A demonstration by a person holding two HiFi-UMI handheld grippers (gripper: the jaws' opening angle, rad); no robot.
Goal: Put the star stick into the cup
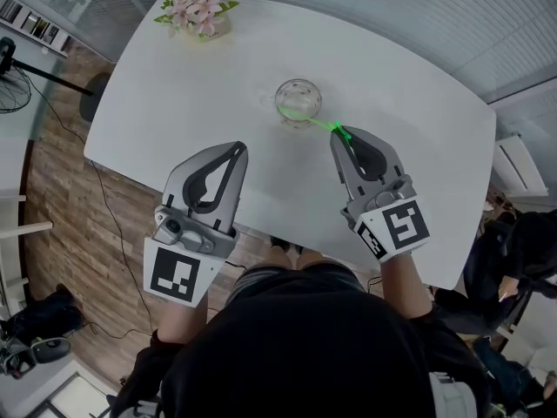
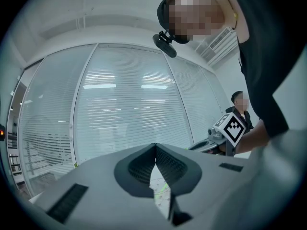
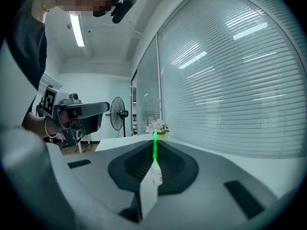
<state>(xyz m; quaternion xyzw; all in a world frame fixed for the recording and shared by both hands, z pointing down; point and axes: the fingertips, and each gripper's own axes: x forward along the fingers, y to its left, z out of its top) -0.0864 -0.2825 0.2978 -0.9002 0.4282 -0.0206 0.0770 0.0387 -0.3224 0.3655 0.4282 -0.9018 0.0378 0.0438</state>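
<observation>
**Head view.** The cup [image 1: 313, 94], of clear glass, stands upright near the middle of the white bench [image 1: 409, 77]. The star stick [image 1: 323, 125], bright green, runs from the cup's near right side to the right gripper [image 1: 339, 138]. Its far end shows inside the cup's outline, and its near end sits at that gripper's jaw tips. The right gripper's jaws are closed on the stick. The left gripper [image 1: 237, 149] is held to the near left of the cup, clear of it, with its jaws together. A bunch of pink flowers [image 1: 198, 11] stands at the bench edge, far left of the cup.

**Left gripper view.** The left gripper [image 2: 156, 147] has its jaws meeting at the tips with nothing between them. The right gripper [image 2: 225, 135], with its marker cube, shows at right. A second person [image 2: 238, 104] is beyond it.

**Right gripper view.** The right gripper [image 3: 155, 143] has its jaws clamped on the star stick [image 3: 155, 134], which projects straight out past the tips. The flowers [image 3: 157, 127] lie beyond the stick's end. The left gripper [image 3: 79, 114] and a standing fan [image 3: 116, 113] show at left.
</observation>
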